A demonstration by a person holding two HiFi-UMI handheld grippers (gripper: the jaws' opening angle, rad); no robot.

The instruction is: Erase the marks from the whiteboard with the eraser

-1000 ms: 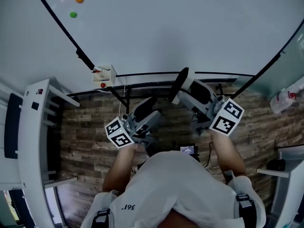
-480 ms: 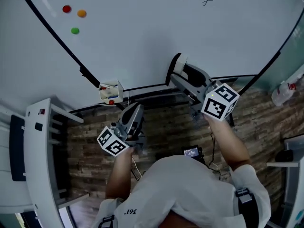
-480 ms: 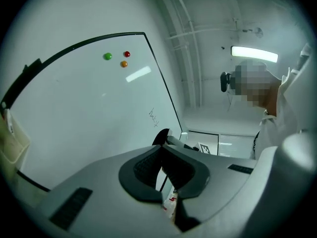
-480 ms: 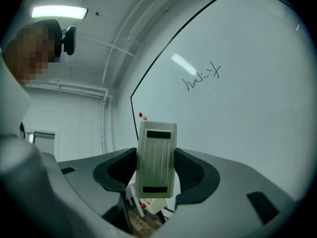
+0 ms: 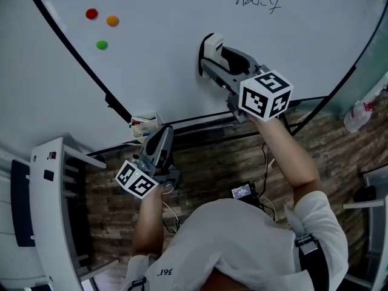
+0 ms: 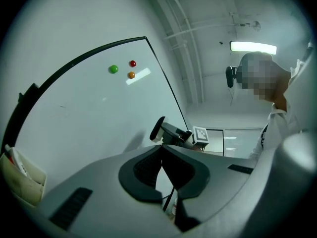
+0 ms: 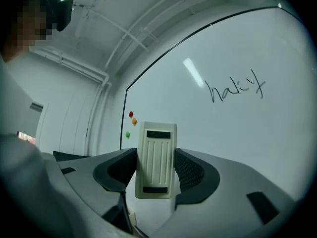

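The whiteboard (image 5: 182,17) fills the upper head view. Black handwriting (image 5: 257,0) sits near its top; the same handwriting (image 7: 237,89) shows in the right gripper view. My right gripper (image 5: 209,56) is shut on a white eraser (image 5: 210,48), held up against or just off the board, below and left of the writing. In the right gripper view the eraser (image 7: 156,160) stands upright between both pads. My left gripper (image 5: 159,139) is shut and empty, low by the board's bottom rail; its jaws (image 6: 162,168) meet in its own view.
Red, orange and green magnets (image 5: 102,23) sit at the board's upper left. A small marker holder (image 5: 143,125) hangs on the bottom rail beside the left gripper. A white shelf unit (image 5: 51,211) stands at the left. The floor is wood-patterned (image 5: 200,168).
The right gripper rose with the eraser from the bottom rail up onto the board. The left gripper shut its jaws and drifted left and down, away from the right one.
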